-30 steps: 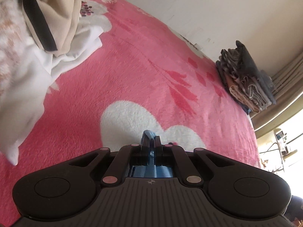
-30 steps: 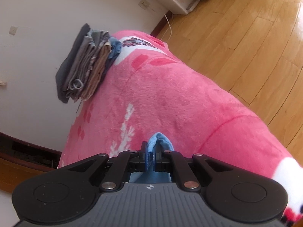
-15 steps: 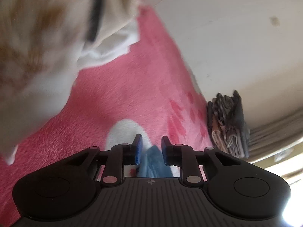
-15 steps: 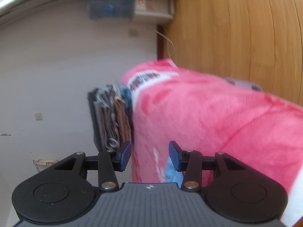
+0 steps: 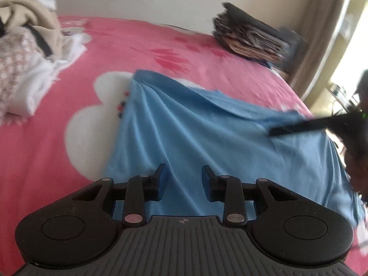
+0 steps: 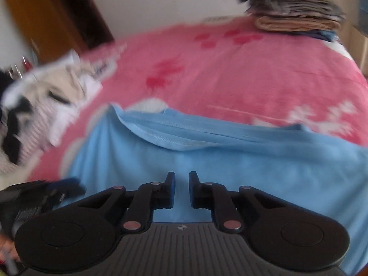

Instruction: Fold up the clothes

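Blue garment (image 5: 207, 133) lay spread, rumpled, on the pink blanket (image 5: 69, 151), directly ahead of and below both tools, long axis running crosswise, hemmed edge (image 6: 174, 138) farthest off. Left gripper (image 5: 184, 179) parted wide, empty; right gripper (image 6: 181, 188) parted narrowly, empty. Both about equally near. Folded stack (image 5: 253, 39) far right; unfolded pile (image 5: 27, 53) left. Nothing obstructing.

No text, label, brand or number can be read in either view. The pink fleece blanket (image 6: 264, 73) carries a white patch with dark marks near its far left edge (image 6: 103, 67), but blur makes them illegible. Each gripper body bears only a small crosshair emblem.
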Tool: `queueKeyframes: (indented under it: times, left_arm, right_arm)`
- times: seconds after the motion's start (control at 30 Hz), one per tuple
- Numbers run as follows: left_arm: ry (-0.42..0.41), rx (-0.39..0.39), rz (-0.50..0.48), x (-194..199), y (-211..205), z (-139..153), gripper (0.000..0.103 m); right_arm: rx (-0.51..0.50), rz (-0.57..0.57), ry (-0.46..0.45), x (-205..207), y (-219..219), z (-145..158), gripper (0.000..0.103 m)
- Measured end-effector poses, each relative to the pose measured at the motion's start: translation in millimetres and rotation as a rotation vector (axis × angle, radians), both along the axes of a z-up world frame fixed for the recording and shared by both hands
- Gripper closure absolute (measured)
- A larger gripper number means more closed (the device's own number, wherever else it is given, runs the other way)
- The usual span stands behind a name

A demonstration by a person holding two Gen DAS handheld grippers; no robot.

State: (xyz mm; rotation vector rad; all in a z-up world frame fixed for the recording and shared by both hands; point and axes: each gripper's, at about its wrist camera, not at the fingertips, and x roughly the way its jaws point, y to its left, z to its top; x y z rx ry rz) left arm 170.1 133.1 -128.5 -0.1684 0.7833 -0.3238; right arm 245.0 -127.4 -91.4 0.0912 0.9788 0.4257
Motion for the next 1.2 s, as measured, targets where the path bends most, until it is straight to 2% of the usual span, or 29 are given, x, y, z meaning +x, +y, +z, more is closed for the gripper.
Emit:
queueKeyframes:
  times: [0.1, 0.2, 0.33, 0.47, 0.57, 0.67, 0.7, 0.9, 1.1, 1.2]
  left_arm:
    - [-0.016, -0.011, -0.007, -1, 3, -5, 0.071]
    - [-0.016, -0.033, -0.006, 0, 6, -5, 0.071]
    - [-0.016, -0.064, -0.006, 2, 10, -5, 0.071]
    - [-0.011, -0.090, 0.000, 3, 15, -6, 0.070]
    - [0.011, -0.093, 0.022, 3, 19, -5, 0.070]
    - [0.034, -0.096, 0.045, 3, 23, -5, 0.070]
    - [0.041, -0.097, 0.052, 3, 25, -5, 0.070]
    - [0.086, -0.104, 0.097, 3, 34, -4, 0.070]
    - [0.094, -0.083, 0.110, 2, 35, -6, 0.070]
    - [0.075, -0.058, 0.106, 0, 32, -6, 0.070]
  right_arm:
    - [-0.031, -0.045, 0.027, 31, 9, -10, 0.094]
    - [-0.095, -0.144, -0.066, 57, 15, 1, 0.093]
    - [-0.046, -0.343, 0.011, 82, -10, 14, 0.093]
    - [0.012, -0.322, 0.028, 53, -11, 57, 0.091]
    - [0.073, -0.260, 0.103, 11, 2, 80, 0.091]
    - [0.039, -0.169, 0.185, -17, 32, 68, 0.091]
    - [0.022, -0.143, 0.181, -21, 43, 61, 0.091]
    - [-0.034, -0.051, 0.035, -4, 106, 31, 0.091]
    - [-0.111, -0.126, -0.012, 56, 128, -10, 0.093]
    - [-0.113, -0.217, -0.074, 79, 119, -12, 0.093]
